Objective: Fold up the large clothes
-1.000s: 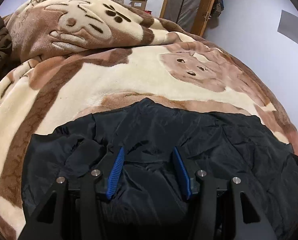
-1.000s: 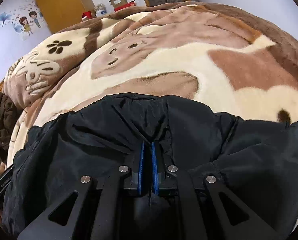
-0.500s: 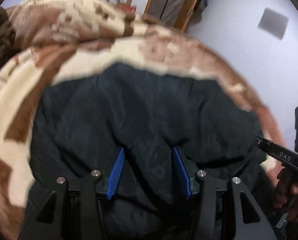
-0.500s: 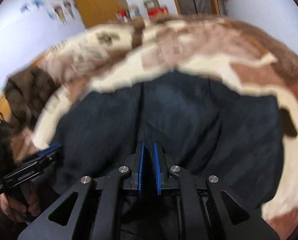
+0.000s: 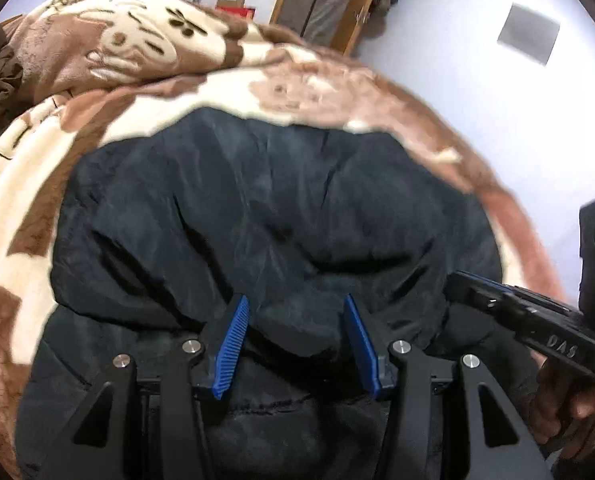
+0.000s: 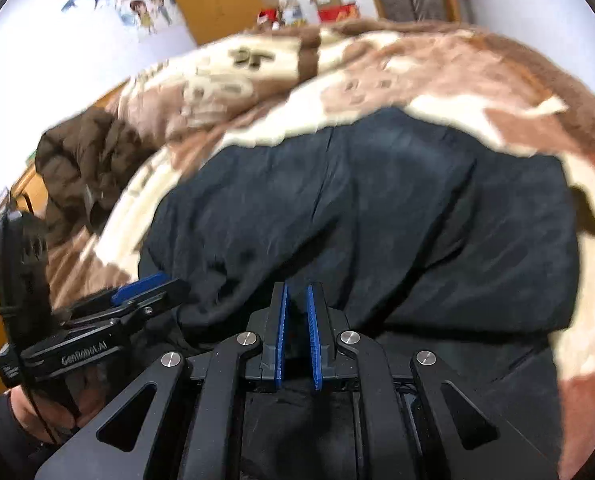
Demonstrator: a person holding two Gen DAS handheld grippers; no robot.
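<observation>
Soft, puffy black jacket (image 5: 281, 216) bunches between left gripper (image 5: 297, 340) fingers; right gripper (image 6: 296, 332) pinches a thin fold; best held by edges.

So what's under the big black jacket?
The black jacket lies on a brown and cream blanket that shows all around it. Anything else beneath the jacket is covered.

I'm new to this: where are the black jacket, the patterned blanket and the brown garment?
black jacket (image 6: 377, 208): right wrist view, its back panel.
patterned blanket (image 5: 25, 184): left wrist view, cream patch.
brown garment (image 6: 85, 152): right wrist view, crumpled middle.
</observation>
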